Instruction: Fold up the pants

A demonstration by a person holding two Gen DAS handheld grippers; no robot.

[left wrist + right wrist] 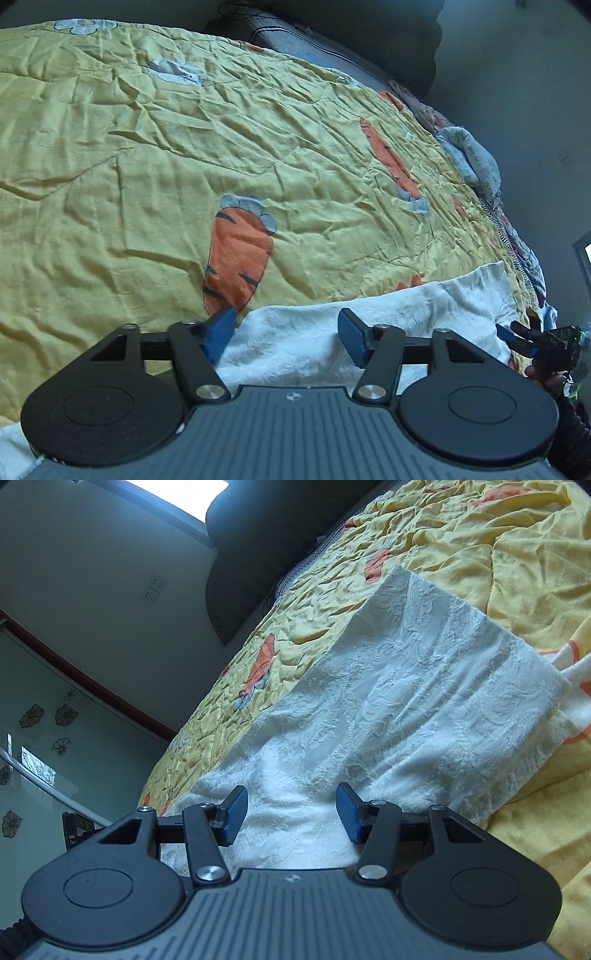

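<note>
White textured pants (388, 325) lie flat on a yellow bedspread (184, 147) with carrot prints. In the left wrist view my left gripper (286, 338) is open just above the pants' near edge, holding nothing. The right gripper (517, 338) shows at the far right edge of that view, by the pants' right end. In the right wrist view the pants (388, 709) stretch away as a folded strip, and my right gripper (291, 816) is open over their near end, with blue pads (234, 816) apart and no cloth between them.
A dark headboard or cushion (251, 554) stands at the bed's far side. Bunched grey and patterned bedding (476, 158) lies along the bed's right edge. A wall with sockets (153, 587) and a flower-patterned glass panel (48, 720) are to the left.
</note>
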